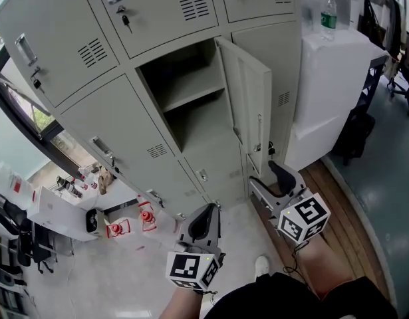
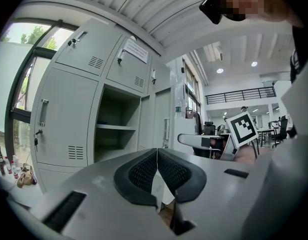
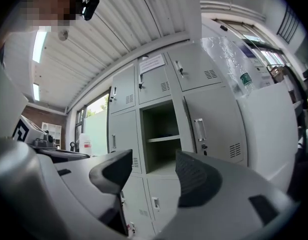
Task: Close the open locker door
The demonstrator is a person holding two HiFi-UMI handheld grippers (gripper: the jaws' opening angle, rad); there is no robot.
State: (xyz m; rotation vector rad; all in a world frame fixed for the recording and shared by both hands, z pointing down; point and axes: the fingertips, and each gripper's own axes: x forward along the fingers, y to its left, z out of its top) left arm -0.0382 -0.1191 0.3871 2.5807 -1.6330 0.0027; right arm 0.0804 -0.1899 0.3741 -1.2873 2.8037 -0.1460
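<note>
The left gripper hovers near the lockers, its fingers pressed together on nothing. Beyond it the open locker shows one shelf. Its door swings out to the right. Near the door's lower edge, the right gripper holds its fingers wide, empty.

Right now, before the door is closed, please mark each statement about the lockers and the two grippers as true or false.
1. The locker door stands open. True.
2. The left gripper is open. False: its jaws are together and empty.
3. The right gripper grips the door's handle. False: its jaws are apart, with nothing between them.
4. A water bottle stands on the white cabinet beside the lockers. True.
</note>
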